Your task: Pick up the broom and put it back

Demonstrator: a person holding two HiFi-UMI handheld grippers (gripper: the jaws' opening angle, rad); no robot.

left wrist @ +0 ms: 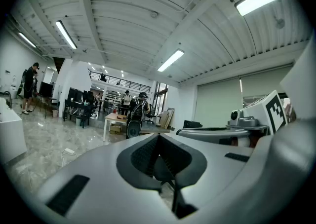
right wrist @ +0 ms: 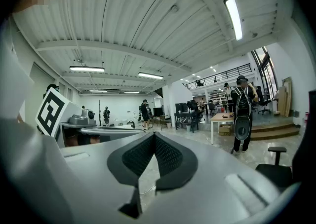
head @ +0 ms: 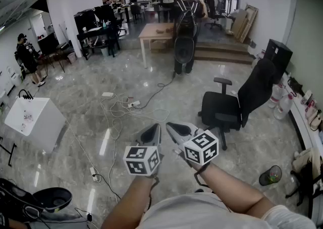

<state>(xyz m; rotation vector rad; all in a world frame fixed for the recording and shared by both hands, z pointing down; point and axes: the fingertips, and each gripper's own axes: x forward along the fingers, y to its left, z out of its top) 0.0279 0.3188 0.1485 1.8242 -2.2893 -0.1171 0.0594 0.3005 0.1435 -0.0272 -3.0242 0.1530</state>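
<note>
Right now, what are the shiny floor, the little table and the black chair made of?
The floor looks like polished stone or marble-look tile: grey veins, and it mirrors the lights. The table seems to have a pale wood top on white legs, perhaps painted metal. The office chair is black; its back looks like fabric or mesh, too far to tell which.

The glossy marble floor (head: pixel 75 97) ahead of me is carrying tangled white cables (head: pixel 118 106), a black office chair (head: pixel 224 109) and a white box (head: pixel 35 119).
</note>
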